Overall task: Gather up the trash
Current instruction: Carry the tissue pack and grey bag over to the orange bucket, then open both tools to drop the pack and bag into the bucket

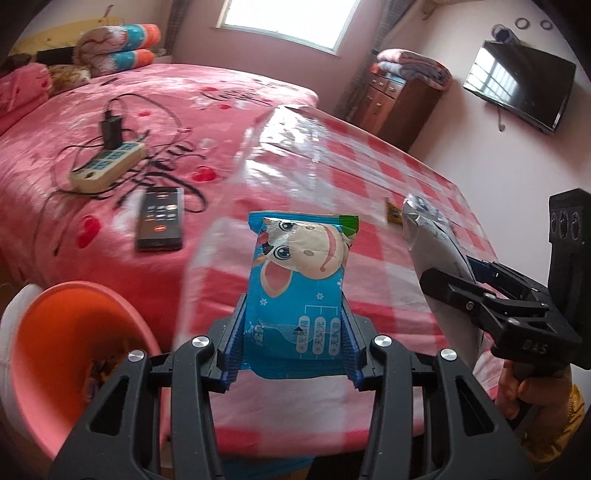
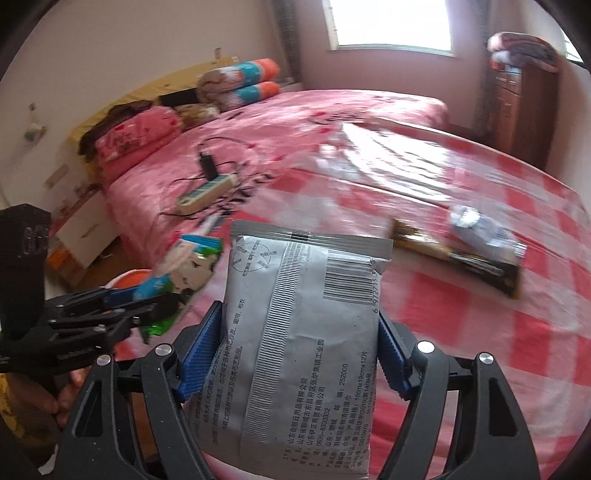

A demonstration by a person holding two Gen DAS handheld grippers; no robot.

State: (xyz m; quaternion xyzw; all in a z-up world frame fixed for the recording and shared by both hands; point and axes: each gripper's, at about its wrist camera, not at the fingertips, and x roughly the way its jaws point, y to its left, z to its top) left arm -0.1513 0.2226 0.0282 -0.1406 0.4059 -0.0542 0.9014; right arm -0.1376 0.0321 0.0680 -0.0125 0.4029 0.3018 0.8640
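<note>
- We hold the blue packet [image 1: 299, 291] pinched between the left gripper [image 1: 291, 347] fingers, over the worktop's [image 1: 388, 177] near edge.
- The right gripper [image 2: 299, 354] fingers clamp the grey packet [image 2: 295, 332].
- We judge the orange bin [image 1: 62, 347], off the left edge, comes next; keep both grips firm until above it.

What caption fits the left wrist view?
Left gripper holding blue cartoon wet-wipe packet above pink checked tablecloth, near orange plastic bin.

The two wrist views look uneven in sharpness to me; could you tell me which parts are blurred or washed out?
Left wrist view: the blue packet is sharp, the checked tablecloth smeared with glare, the window blown out. Right wrist view: the grey packet reads clearly, the wrappers on the cloth are streaked.
</note>
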